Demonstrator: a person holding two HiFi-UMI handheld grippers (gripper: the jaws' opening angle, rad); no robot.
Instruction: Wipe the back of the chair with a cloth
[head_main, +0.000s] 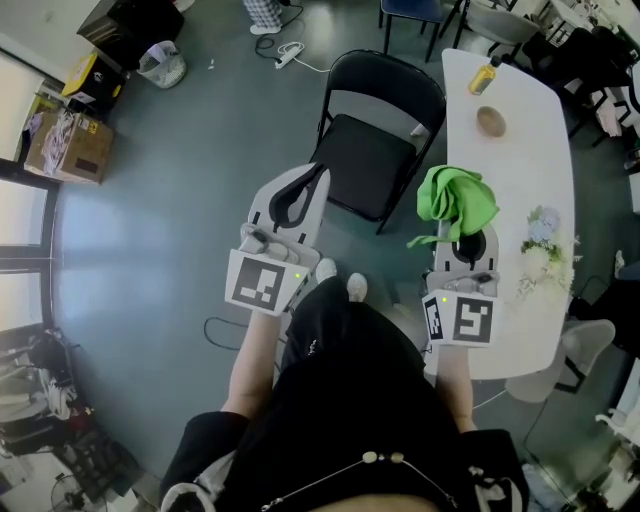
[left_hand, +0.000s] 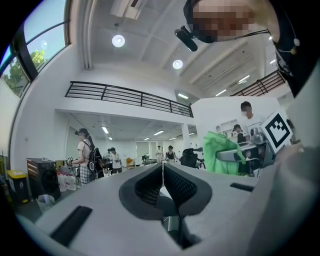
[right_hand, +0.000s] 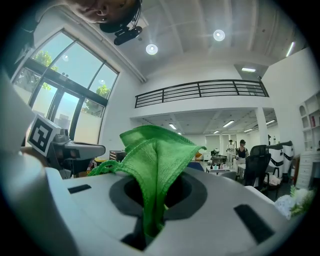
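A black folding chair (head_main: 375, 130) stands on the floor ahead of me, its curved back at the far side. My right gripper (head_main: 462, 236) is shut on a green cloth (head_main: 456, 201), which bunches up above the jaws near the white table's edge. In the right gripper view the cloth (right_hand: 155, 160) rises out of the closed jaws of that gripper (right_hand: 152, 220). My left gripper (head_main: 300, 192) is shut and holds nothing, hovering just left of the chair seat. In the left gripper view its jaws (left_hand: 162, 172) meet, and the green cloth (left_hand: 222, 152) shows at the right.
A long white table (head_main: 515, 150) lies to the right with a yellow bottle (head_main: 483, 77), a wooden bowl (head_main: 490, 121) and flowers (head_main: 545, 245). A wire bin (head_main: 162, 64) and cardboard boxes (head_main: 68, 135) stand at the far left. Several people stand in the hall beyond.
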